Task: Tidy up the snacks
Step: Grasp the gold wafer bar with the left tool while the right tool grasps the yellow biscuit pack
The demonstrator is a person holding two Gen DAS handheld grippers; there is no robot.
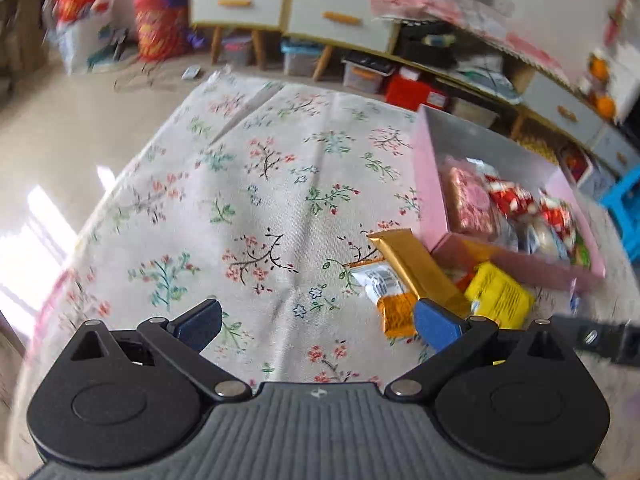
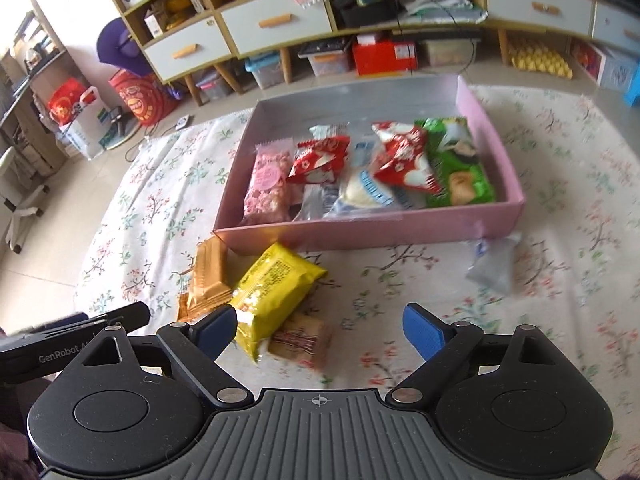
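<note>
**Box partly filled, a handful of snacks still outside**

The pink box [image 2: 360,236] sits on the floral cloth [image 2: 160,184] and already holds a row of packets: a pink bar [image 2: 269,184], two red packs [image 2: 318,160], a white-and-blue pack [image 2: 368,192] and a green pack [image 2: 456,160]. These lie toward the near wall; the far half of the box floor is bare, so there looks to be room for the rest.

Still outside, just in front of the box's near-left corner, is a small cluster: a yellow pack [image 2: 276,292], an orange wafer pack [image 2: 210,276] beside it, and a tan pack [image 2: 302,336] partly under the yellow one's near end. In the left view a gold bar [image 1: 416,268] and a white-and-orange packet [image 1: 386,288] also lie there. A pale clear packet [image 2: 494,262] lies apart, near the box's near-right corner. By my reckoning the job is somewhat past halfway.

The right hand-held gripper [image 2: 318,332] hovers low over the cloth, aimed at the box, jaws spread and empty; its left finger is just beside the yellow pack. The left hand-held gripper [image 1: 320,322] is likewise spread wide and holds nothing, pointing across bare cloth with the cluster next to its right finger. The left view is motion-blurred.
</note>
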